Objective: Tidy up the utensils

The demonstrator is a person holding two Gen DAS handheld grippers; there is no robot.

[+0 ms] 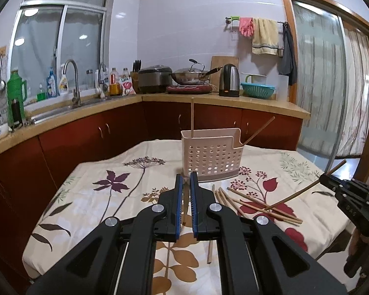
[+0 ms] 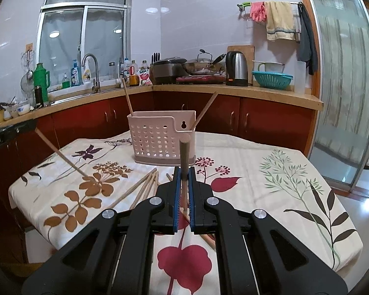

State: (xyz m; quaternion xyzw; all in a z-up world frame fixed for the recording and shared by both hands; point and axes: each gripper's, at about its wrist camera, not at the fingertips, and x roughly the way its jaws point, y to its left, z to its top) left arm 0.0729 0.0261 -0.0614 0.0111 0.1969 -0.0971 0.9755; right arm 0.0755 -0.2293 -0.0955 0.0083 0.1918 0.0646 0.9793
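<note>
- Chopsticks [image 1: 255,204]: a loose pile lies on the table [image 1: 91,196], just in front and to the right of the utensil holder [image 1: 210,153].
- Table: covered by a cream tablecloth [image 2: 270,172] printed with leaves and flowers.
- Room: kitchen with red-brown cabinets [image 1: 86,135] under an L-shaped countertop [image 1: 258,102]; sink faucet [image 1: 72,81], rice cooker [image 1: 155,78], wok [image 1: 192,73], electric kettle [image 1: 230,80] and teal colander [image 1: 257,89] stand along it.
- Utensil holder: pale pink, perforated, upright near the table's far edge; 2 chopsticks stand in it, 1 near-vertical at its left end [image 1: 192,115], 1 leaning right [image 1: 258,130].
- Left gripper [image 1: 187,179]: fingers nearly closed, clamped on 1 chopstick [image 2: 59,153] whose lower tip touches the tablecloth.
- Right gripper [image 2: 184,172]: clenched on 1 chopstick [image 2: 184,157], above the pile.
</note>
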